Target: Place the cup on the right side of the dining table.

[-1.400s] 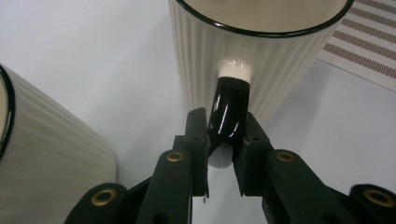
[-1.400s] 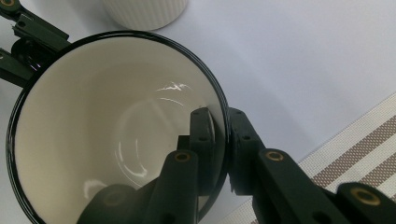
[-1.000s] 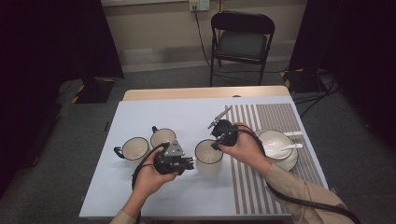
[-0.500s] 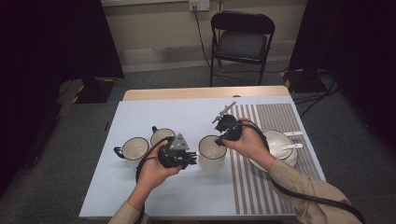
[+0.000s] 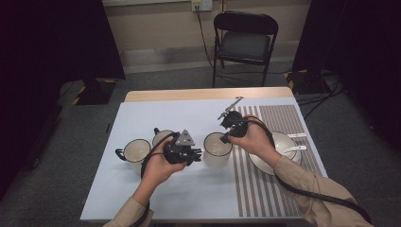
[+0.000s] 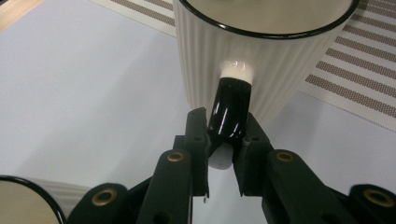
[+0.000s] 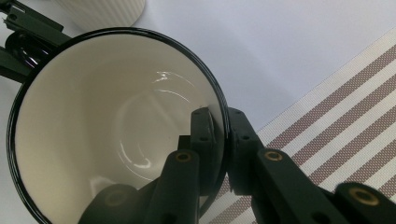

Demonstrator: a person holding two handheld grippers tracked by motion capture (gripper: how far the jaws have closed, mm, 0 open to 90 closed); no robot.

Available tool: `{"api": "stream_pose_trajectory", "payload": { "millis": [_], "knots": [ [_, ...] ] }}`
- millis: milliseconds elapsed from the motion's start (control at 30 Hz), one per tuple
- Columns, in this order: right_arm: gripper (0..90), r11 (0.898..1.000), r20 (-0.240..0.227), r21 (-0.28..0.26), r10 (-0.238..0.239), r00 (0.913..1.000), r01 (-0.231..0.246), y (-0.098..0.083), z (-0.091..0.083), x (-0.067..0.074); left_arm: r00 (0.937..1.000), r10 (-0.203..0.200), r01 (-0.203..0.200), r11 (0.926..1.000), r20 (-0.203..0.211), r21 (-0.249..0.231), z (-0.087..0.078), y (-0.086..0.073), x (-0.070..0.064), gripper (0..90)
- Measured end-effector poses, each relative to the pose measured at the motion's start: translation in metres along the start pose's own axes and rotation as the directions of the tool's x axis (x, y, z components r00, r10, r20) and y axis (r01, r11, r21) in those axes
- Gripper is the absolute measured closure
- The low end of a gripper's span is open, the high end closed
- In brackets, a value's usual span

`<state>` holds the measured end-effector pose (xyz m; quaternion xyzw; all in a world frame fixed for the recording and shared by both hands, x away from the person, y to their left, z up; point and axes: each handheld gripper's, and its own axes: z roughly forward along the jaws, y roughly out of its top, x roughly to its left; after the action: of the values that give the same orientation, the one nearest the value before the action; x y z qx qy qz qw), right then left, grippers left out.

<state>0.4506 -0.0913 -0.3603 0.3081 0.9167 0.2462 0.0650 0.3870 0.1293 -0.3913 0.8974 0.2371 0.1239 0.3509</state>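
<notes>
Mug [image 5: 217, 150] stands mid-bench at the near-left edge of the striped mat [image 5: 274, 156]. Left tongs [image 6: 223, 140] are clamped on its black handle [image 6: 231, 109], which sticks out left toward that hand. Right tongs [image 7: 218, 140] pinch the rim's right side (one jaw inside, one outside). Any lift must keep both grips level.

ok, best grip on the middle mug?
Two holds show: left gripper clamps the black handle side-on; right gripper pinches the rim of the mug from above, one jaw inside. The handle sticks out clear, probably the steadier hold.
</notes>
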Motion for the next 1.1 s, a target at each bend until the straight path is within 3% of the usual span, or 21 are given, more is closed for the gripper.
{"api": "stream_pose_trajectory", "payload": {
  "millis": [1100],
  "knots": [
    [83.5,0.999,0.008,0.011,0.03,0.9995,-0.03,0.01,0.001,-0.031,0.9995,0.005,-0.005,1.0,-0.032,-0.001,0.016,0.021,0.021,78.0]
  ]
}}
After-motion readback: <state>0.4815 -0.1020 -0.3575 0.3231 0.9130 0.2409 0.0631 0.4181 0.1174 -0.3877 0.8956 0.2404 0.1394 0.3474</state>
